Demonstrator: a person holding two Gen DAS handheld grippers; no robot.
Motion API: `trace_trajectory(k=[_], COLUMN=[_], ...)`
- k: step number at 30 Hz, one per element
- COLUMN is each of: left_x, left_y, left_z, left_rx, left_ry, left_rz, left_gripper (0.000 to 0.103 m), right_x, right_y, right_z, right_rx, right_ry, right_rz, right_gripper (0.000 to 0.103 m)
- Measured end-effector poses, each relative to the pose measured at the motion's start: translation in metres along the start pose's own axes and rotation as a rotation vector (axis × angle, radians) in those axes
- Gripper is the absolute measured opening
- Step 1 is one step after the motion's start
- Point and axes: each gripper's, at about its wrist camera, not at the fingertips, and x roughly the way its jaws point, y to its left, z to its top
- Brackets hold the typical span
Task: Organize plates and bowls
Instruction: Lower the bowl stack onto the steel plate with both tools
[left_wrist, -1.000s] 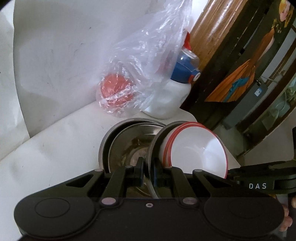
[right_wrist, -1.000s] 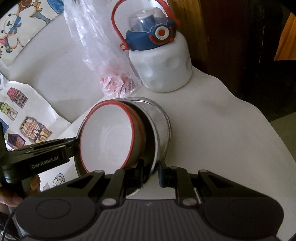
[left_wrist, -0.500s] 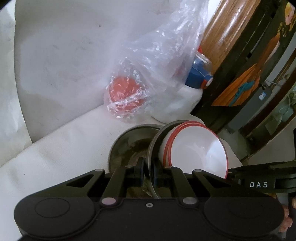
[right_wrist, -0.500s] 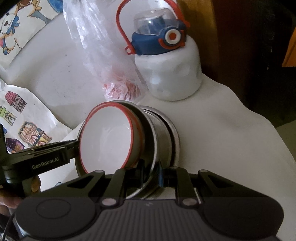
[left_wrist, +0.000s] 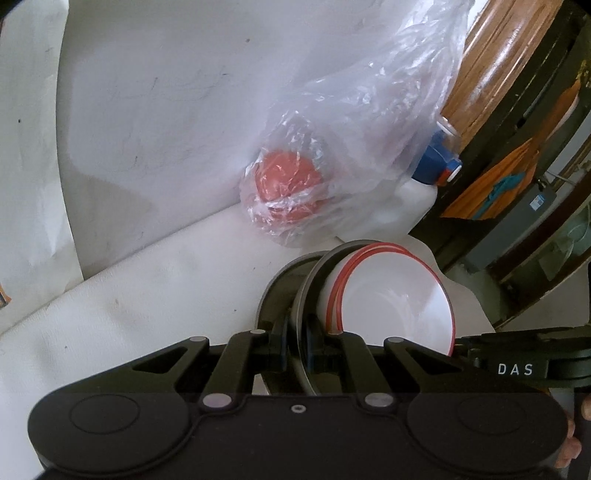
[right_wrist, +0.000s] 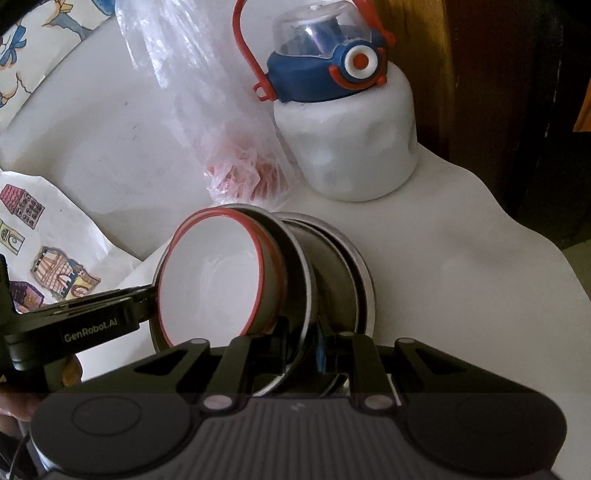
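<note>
My white bowl (left_wrist: 391, 306), red-rimmed, sits nested in a steel bowl (right_wrist: 295, 266); the pair is tipped on edge, mouth toward my left. A second steel dish (right_wrist: 360, 280) lies just behind it, on the white surface (right_wrist: 461, 280).

Left gripper (left_wrist: 295, 341): jaws pinched tight on the steel bowl's rim, pads either side of the metal. Right gripper (right_wrist: 301, 350): closed on the steel rim from the opposite side, with a slightly wider gap than the left. Both grips read the same as a second ago.

Changes since a second ago: in the left view the stack has slid toward the right of frame, and more bare surface shows on the left. The dish beneath, whose shiny inside showed a second ago, is now mostly hidden behind the tilted bowl. In the right view the bottle (right_wrist: 347, 122) has grown larger and sits nearer the stack, so the whole load has closed in on the back edge of the surface.

Outward: plastic bag (left_wrist: 332, 147) with something red inside stands just behind the bowls, against the white back wall. The bottle, white with a blue cap and red handle, is beside the bag near the back right corner. Cartoon-printed paper (right_wrist: 33, 236) lies at the left edge.
</note>
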Motion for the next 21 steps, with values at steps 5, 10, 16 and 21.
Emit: trace_trajectory(k=[5,10,16,21], left_x=[0.0015,0.0007,-0.0007,-0.0014], left_y=[-0.0006,0.0002,0.0013,0.0012], left_z=[0.0012,0.0017,0.0002,0.0002], left_rx=[-0.004,-0.011,-0.013,-0.016], left_ry=[0.0,0.004,-0.006,-0.007], left_rz=[0.001,-0.004,-0.007,-0.005], left_gripper=[0.007,0.008,0.008,0.009], right_x=[-0.0005,-0.001,-0.0018,-0.003], right_y=[-0.0041,-0.0063,-0.0096,-0.0092], right_z=[-0.0009,-0.0009,-0.0009,-0.0012], right_rx=[0.009,0.011,0.025,0.028], right_ry=[-0.009,-0.019,-0.021,-0.026], right_rz=[0.008,0.008,0.015,0.012], right_gripper=[0.018,0.018,0.018,0.018])
